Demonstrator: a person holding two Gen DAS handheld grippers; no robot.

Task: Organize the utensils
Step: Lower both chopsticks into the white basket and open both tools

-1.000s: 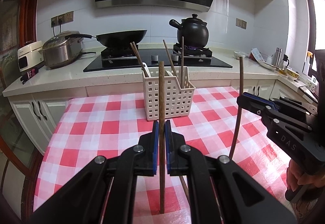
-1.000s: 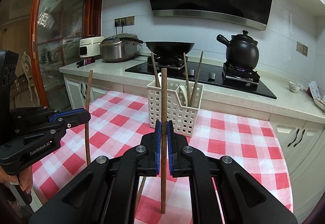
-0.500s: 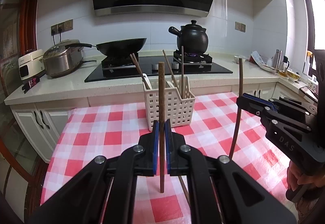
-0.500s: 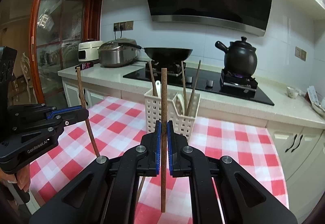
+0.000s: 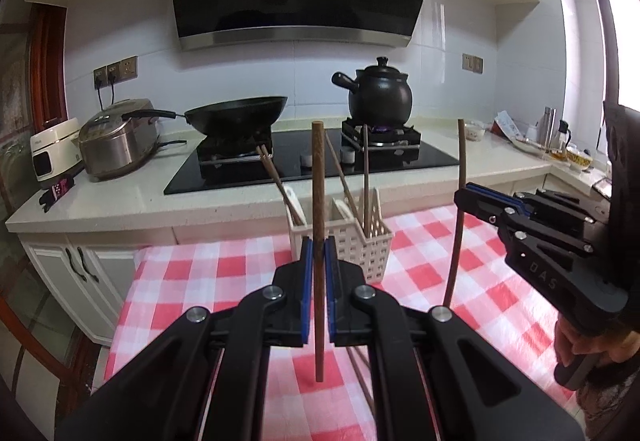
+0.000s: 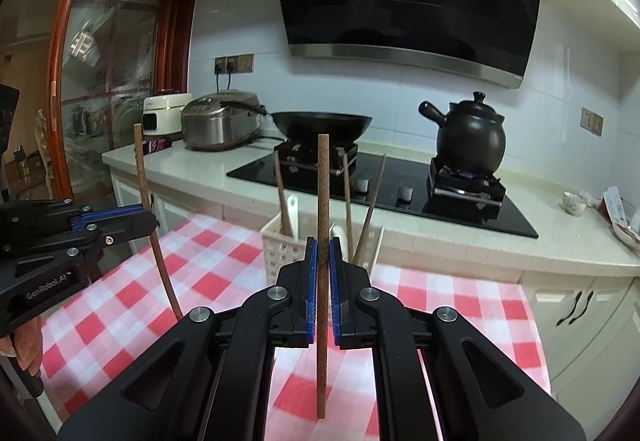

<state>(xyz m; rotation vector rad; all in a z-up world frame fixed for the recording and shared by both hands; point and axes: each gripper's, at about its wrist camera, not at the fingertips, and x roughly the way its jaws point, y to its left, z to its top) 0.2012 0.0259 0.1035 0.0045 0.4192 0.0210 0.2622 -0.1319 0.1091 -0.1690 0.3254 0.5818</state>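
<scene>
Left tongs (image 5: 318, 261) clamped on upright chopstick (image 5: 319, 177), right tongs (image 6: 323, 261) clamped on another chopstick (image 6: 322, 193), white basket (image 5: 372, 245) beyond

Black tongs (image 5: 318, 273), blue pads (image 5: 307, 281), silver screws.

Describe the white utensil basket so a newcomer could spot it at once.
Start at the red-and-white checked tablecloth in front of the black stove. Near the cloth's far edge stands the white basket, a perforated plastic caddy. It alone holds several chopsticks leaning upright.
</scene>
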